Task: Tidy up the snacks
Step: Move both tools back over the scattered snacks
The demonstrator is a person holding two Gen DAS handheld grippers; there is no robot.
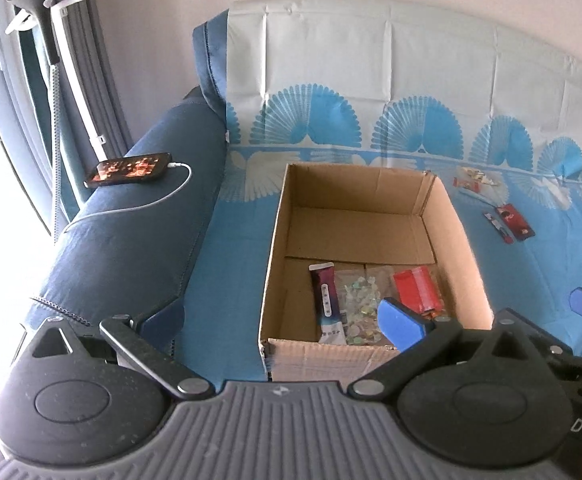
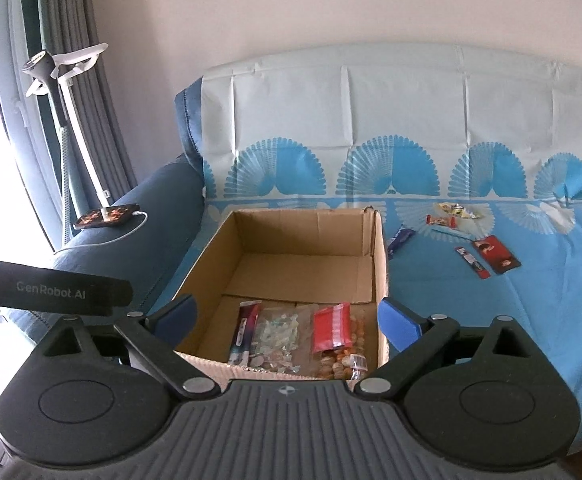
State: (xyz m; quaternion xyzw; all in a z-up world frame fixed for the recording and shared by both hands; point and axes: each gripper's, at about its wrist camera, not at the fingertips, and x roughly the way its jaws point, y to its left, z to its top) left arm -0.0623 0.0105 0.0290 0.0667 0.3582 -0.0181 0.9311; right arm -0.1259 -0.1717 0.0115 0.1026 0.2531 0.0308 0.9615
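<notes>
An open cardboard box [image 1: 355,188] [image 2: 303,232] stands on the blue-covered sofa. Inside it lie a purple and white sachet [image 1: 325,300] [image 2: 245,328], a clear bag of small candies [image 1: 361,304] [image 2: 279,332] and a red bag of orange snacks [image 1: 417,290] [image 2: 333,328]. My left gripper [image 1: 281,314] is open and holds nothing, above the box's near left corner. My right gripper [image 2: 289,320] is open and holds nothing, over the box's near edge. Loose on the seat to the right are a purple bar [image 2: 400,240], a red flat packet [image 1: 515,220] [image 2: 497,254] and several small wrappers [image 2: 451,216].
A phone [image 1: 131,168] [image 2: 107,216] with a white cable lies on the dark blue armrest to the left. A garment steamer stand [image 1: 63,40] and curtains are beyond it. The left gripper's black handle [image 2: 51,292] crosses the right wrist view's left side. A wall rises behind the sofa.
</notes>
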